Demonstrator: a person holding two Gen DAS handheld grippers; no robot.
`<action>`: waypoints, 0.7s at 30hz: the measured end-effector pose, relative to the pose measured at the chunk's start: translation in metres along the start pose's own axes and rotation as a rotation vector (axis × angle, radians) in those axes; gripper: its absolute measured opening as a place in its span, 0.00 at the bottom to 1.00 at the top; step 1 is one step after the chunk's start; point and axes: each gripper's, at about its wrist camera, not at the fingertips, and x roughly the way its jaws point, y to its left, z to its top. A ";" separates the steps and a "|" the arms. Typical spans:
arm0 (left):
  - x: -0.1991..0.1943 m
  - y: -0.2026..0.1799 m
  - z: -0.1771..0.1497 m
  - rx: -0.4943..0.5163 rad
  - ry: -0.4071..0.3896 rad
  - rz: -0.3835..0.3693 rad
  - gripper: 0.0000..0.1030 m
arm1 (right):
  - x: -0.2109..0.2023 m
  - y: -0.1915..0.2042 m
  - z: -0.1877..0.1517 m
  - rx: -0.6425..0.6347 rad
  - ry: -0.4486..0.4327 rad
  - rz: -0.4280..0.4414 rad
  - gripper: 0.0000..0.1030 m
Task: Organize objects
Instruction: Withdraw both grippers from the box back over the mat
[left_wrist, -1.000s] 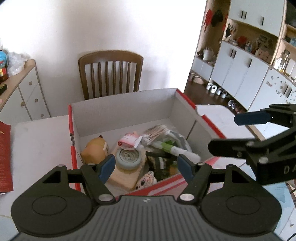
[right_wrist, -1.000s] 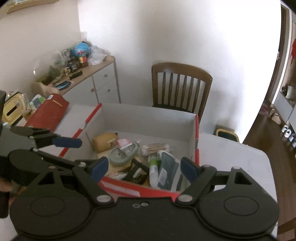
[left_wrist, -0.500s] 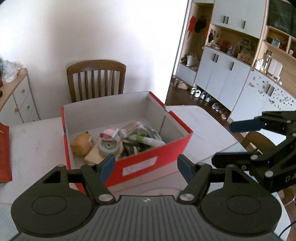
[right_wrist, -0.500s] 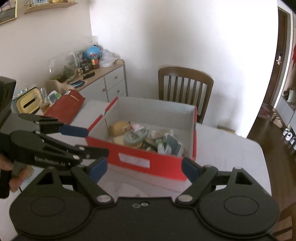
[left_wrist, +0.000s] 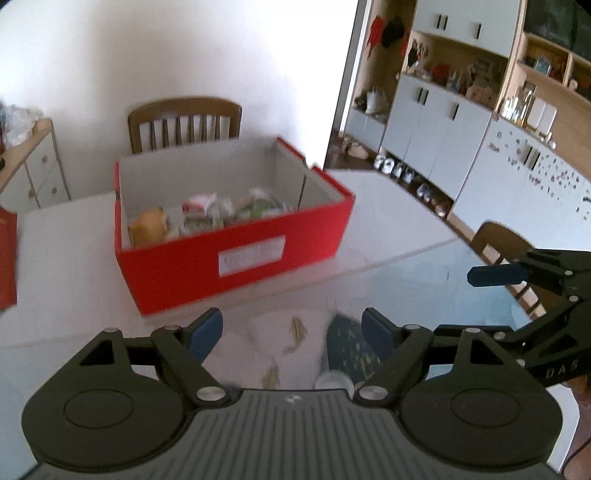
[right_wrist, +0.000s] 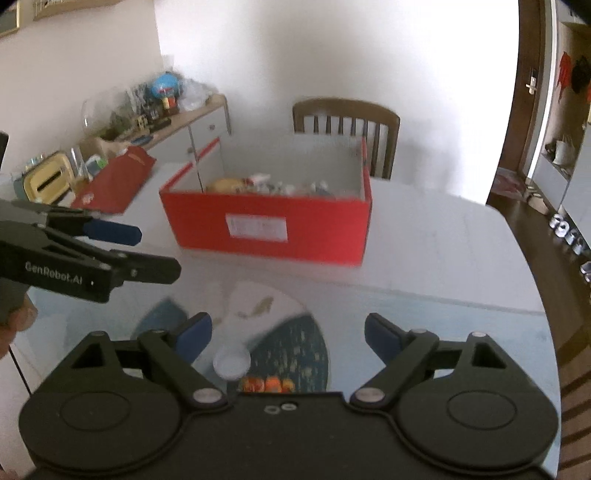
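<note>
White tabletop (right_wrist: 443, 258) spreads below you. Nearest, your left gripper (left_wrist: 291, 332) and right gripper (right_wrist: 288, 332) hang wide and empty, their jaws just having opened further. You've drawn both back from the red box (right_wrist: 266, 225), which sits beyond, near the chair (right_wrist: 345, 118), its clutter packed inside: sorting looks nearly done.

Red box (right_wrist: 266, 225) standing mid-table, bare table (right_wrist: 443, 258) right of it, small white cup (right_wrist: 232, 363) near edge
</note>
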 end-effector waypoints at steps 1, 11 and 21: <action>0.002 -0.001 -0.004 -0.002 0.011 -0.001 0.80 | 0.001 0.002 -0.007 -0.006 0.007 -0.007 0.87; 0.029 -0.012 -0.043 -0.067 0.093 -0.008 0.98 | 0.013 0.019 -0.049 -0.073 0.043 -0.033 0.87; 0.067 -0.026 -0.060 -0.074 0.132 0.031 0.99 | 0.034 0.022 -0.074 -0.073 0.096 -0.046 0.87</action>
